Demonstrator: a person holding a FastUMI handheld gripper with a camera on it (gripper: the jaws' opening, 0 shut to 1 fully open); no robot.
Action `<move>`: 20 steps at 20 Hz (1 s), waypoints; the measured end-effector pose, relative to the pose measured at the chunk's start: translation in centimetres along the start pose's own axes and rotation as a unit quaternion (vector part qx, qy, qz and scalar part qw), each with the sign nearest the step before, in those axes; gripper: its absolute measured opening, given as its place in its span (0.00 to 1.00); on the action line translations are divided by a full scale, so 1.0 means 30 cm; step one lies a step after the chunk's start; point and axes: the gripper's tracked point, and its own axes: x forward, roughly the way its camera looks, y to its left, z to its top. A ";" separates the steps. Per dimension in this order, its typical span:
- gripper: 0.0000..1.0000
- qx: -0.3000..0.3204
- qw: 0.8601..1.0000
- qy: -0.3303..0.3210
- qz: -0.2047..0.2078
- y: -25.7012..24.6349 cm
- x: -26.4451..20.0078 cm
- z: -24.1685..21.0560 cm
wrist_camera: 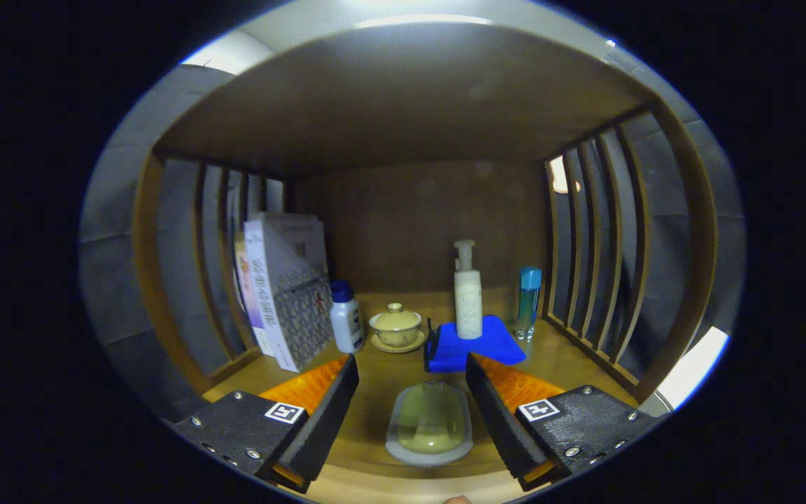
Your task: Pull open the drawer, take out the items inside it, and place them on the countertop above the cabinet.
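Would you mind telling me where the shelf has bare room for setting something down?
Bare wood lies between the lidded cup and blue cloth, and right of the soap dish lying between the open gripper's fingers. The books and white bottle crowd the left.

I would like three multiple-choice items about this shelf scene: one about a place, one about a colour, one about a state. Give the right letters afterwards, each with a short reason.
1. Where does the white pump bottle stand?
A. on the blue cloth
B. on top of the books
C. inside the lidded cup

2. What colour is the cap of the slim bottle beside the slatted side wall?
A. red
B. blue
C. yellow

3. In what state is the gripper?
A. shut on the pump bottle
B. shut on the books
C. open, holding nothing

Answers:
1. A, its base rests on the cloth, beyond the fingers.
2. B, the cap is plainly blue.
3. C, the fingers stand wide apart with the oval soap dish lying between them, untouched.
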 end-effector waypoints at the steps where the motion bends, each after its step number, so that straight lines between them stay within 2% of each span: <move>1: 0.95 -0.002 1.000 -0.016 0.007 0.018 -0.050 0.016; 4: 0.95 -0.019 0.999 -0.046 0.016 0.035 -0.194 0.015; 8: 0.95 -0.025 0.998 -0.051 0.024 0.051 -0.316 -0.036; 10: 0.95 -0.028 0.998 -0.058 0.004 0.027 -0.371 -0.075; 20: 0.95 -0.011 0.998 -0.053 0.019 0.101 -0.610 -0.331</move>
